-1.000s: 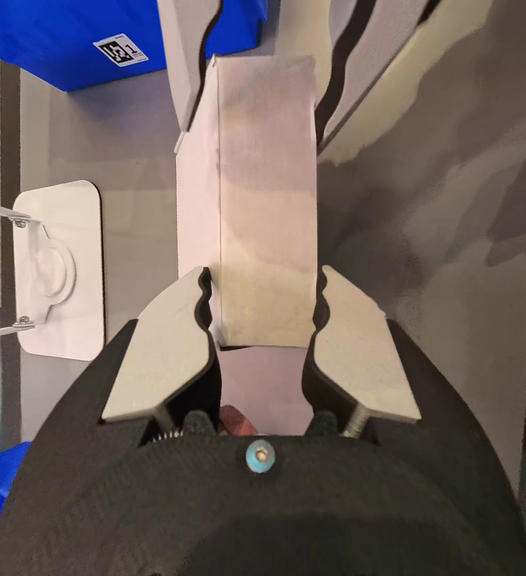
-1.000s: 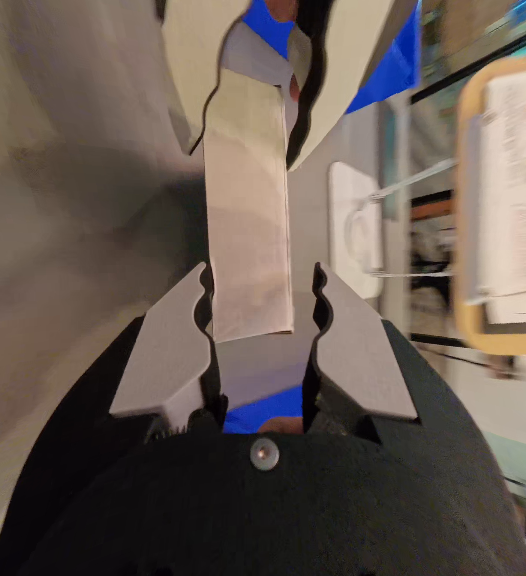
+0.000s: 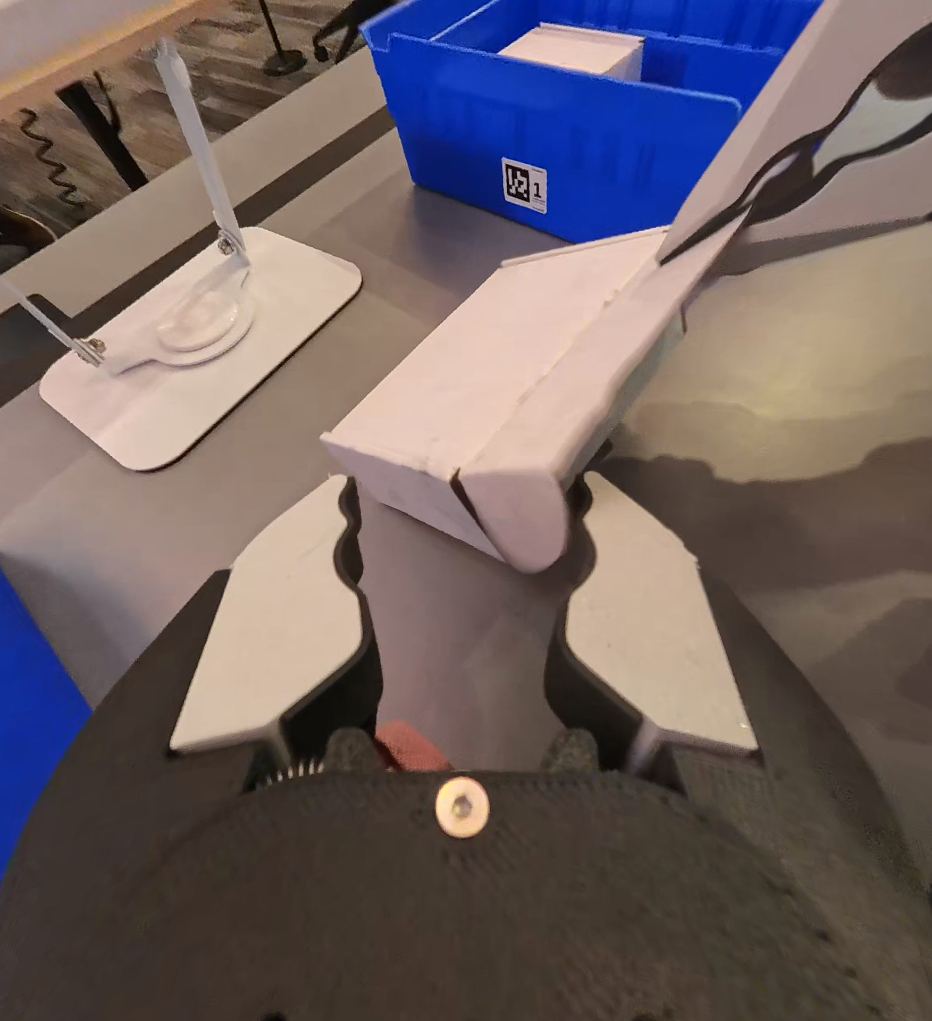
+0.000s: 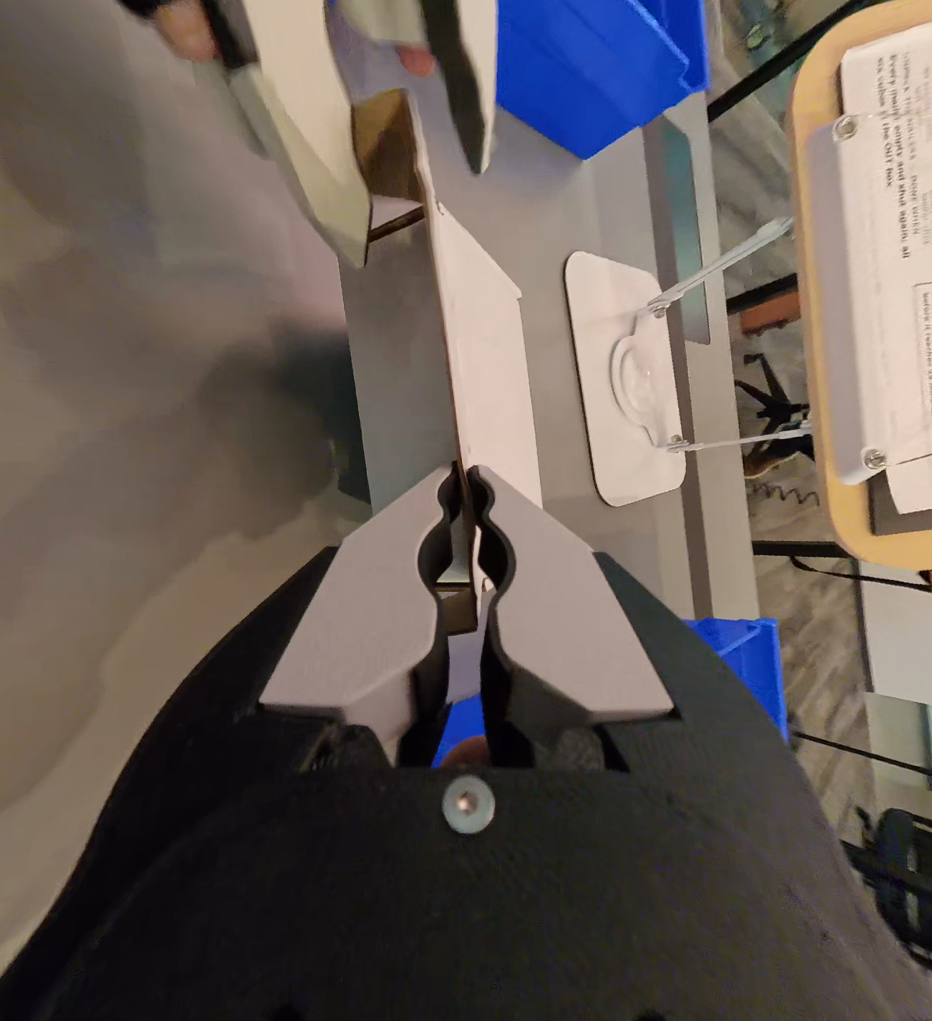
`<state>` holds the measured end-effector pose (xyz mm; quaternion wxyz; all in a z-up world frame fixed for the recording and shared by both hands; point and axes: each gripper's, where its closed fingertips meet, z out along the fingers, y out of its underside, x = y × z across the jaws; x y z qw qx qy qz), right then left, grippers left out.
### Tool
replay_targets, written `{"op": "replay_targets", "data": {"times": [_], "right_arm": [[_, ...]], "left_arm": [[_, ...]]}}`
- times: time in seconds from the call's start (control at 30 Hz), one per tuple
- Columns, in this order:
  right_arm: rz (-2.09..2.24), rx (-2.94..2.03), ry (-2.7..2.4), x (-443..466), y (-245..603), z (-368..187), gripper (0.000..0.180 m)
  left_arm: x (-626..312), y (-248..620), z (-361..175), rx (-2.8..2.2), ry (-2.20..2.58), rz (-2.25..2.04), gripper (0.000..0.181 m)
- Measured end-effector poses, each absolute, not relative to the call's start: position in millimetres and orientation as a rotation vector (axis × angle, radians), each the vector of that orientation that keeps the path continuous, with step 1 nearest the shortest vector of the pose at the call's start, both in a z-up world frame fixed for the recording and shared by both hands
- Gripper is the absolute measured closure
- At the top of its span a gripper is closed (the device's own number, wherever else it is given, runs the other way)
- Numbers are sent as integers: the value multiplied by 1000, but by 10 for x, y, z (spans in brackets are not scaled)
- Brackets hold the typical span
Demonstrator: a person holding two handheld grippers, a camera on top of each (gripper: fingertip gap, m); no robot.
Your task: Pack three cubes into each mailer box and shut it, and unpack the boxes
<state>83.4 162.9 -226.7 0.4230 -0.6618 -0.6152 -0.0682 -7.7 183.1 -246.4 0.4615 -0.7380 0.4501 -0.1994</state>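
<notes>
Between the spread, empty left tongs [image 3: 463, 497] sat the white box [image 3: 485, 387]; the right tongs [image 4: 466, 475] pinched its lid [image 4: 485, 353].

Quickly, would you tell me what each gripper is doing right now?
Left gripper: open, its jaws either side of the near end of the white mailer box, no clear clamp.
Right gripper: shut on the mailer box's flap.

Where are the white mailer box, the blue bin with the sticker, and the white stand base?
white mailer box [image 3: 452, 381], left wrist view, on its broad top panel.
blue bin [image 3: 590, 127], left wrist view, on its front wall.
white stand base [image 3: 137, 409], left wrist view, on the flat plate.
</notes>
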Motion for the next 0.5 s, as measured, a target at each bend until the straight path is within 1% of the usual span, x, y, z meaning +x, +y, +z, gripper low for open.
{"op": "replay_targets", "data": {"times": [0.07,0.2,0.23,0.3,0.37,0.5], "right_arm": [[-41,-1715,-1489,800,1619,-2203,180],[11,-1759,-1535,782,1621,-2198,180],[22,-1769,-1550,773,1621,-2212,180],[33,-1790,-1591,774,1618,-2257,180],[45,-1801,-1612,773,1627,-2282,180],[99,-1853,-1647,795,1615,-2310,180]], "left_arm": [[-100,1881,-2548,-1819,1094,-449,109],[-109,1935,-2564,-1827,995,-490,116],[-87,1934,-2560,-1821,998,-497,122],[-52,1924,-2634,-1832,1031,-490,123],[-32,1910,-2703,-1833,1047,-490,128],[-11,1872,-2817,-1856,1113,-446,128]]}}
